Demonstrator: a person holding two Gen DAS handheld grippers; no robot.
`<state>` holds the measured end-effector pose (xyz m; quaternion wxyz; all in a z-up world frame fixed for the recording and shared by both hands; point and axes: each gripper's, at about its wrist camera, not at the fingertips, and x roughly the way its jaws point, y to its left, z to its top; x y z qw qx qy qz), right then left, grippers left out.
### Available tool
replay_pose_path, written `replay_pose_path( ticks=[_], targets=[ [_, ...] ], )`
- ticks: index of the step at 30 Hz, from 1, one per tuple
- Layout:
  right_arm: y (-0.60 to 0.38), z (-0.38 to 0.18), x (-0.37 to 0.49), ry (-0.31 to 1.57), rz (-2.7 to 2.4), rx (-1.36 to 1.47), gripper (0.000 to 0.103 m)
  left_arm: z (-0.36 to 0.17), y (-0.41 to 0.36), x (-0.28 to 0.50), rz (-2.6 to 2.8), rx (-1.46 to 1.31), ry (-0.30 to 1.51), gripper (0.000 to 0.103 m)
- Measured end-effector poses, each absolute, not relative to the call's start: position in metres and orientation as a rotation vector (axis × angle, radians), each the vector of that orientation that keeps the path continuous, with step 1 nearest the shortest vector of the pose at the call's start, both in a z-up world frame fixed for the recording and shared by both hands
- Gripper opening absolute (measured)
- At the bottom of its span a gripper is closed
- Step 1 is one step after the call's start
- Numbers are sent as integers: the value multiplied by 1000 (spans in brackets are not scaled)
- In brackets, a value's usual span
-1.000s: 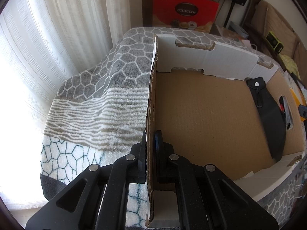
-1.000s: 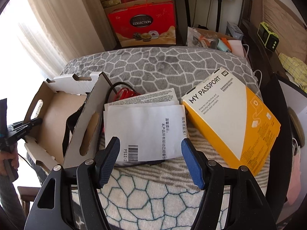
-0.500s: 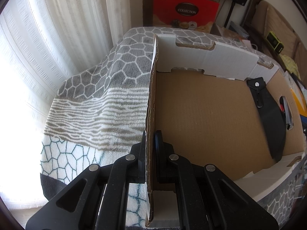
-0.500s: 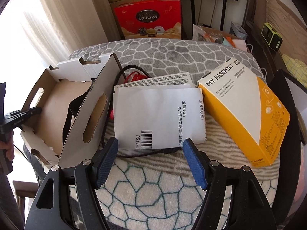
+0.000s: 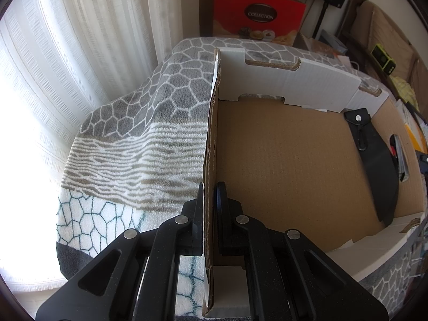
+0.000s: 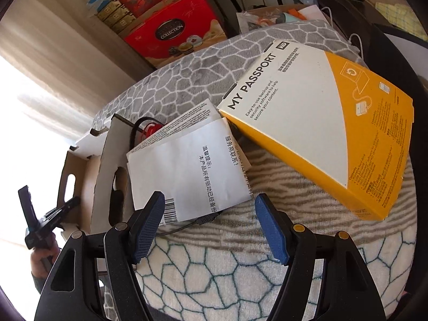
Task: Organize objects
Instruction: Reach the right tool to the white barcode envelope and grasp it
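White curtains point(image 5: 67, 67) fill the left of the room, and the surface is covered by a soft blanket point(image 5: 149, 123) with grey hexagon and stripe patterns; I cannot tell if a table or a bed is under it. On the left part of the blanket stands an open cardboard box point(image 5: 289, 160), shallow, with thin walls. The left tool point(image 5: 211, 208) is clenched on the near end of the box's left wall, one finger on each side, so it holds the box steady. Inside the box, at the right, lies a black strap-like piece point(image 5: 374, 165), and close to it a small dark object that is too unclear to name. To the right of the box, a stack of white paper envelopes point(image 6: 187, 171) lies flat on the blanket, with a black cable point(image 6: 187, 224) coming out from under its near edge and something red point(image 6: 152, 129) behind it. The right tool point(image 6: 208, 230) is released, its blue pads wide apart, and it hovers just near the near edge of the envelopes without touching. I judge the envelopes to be light, thin and bendable, so they should be taken at the near edge with the whole stack between the pads. Further right, an orange and white MY PASSPORT carton point(image 6: 321, 123) lies tilted; it looks stiff and light, best gripped across a thin side.
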<state>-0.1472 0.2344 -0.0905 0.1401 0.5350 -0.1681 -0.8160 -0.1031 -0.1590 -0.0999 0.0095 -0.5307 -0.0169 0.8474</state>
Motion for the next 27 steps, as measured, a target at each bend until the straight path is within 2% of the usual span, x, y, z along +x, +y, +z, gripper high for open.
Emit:
replay_pose_path(
  ticks=[8,10,12,15,21,27],
  targets=[
    [239,-93,-155,-516,-2379,1513,71,-100,-159,-103,2646,-1657,-54,4],
    [236,-92,-156,-507,-2366,1508,66,-100,-159,-103,2647,-1658,-54,4],
    [233,-92,-156,-490,-2344,1518,52,-100,-159,-103,2647,-1657,-54,4],
    [227,-90,-151,-477,-2294,1515,47,-100,-159,-103,2647,-1658,-53,4],
    [215,-91,-147,-407,-2259,1511,47,-100,-159,-103,2646,-1658,-53,4],
    [223,-92,-154,-445,-2270,1520,49,-100,-159,-103,2646,-1658,-56,4]
  ],
)
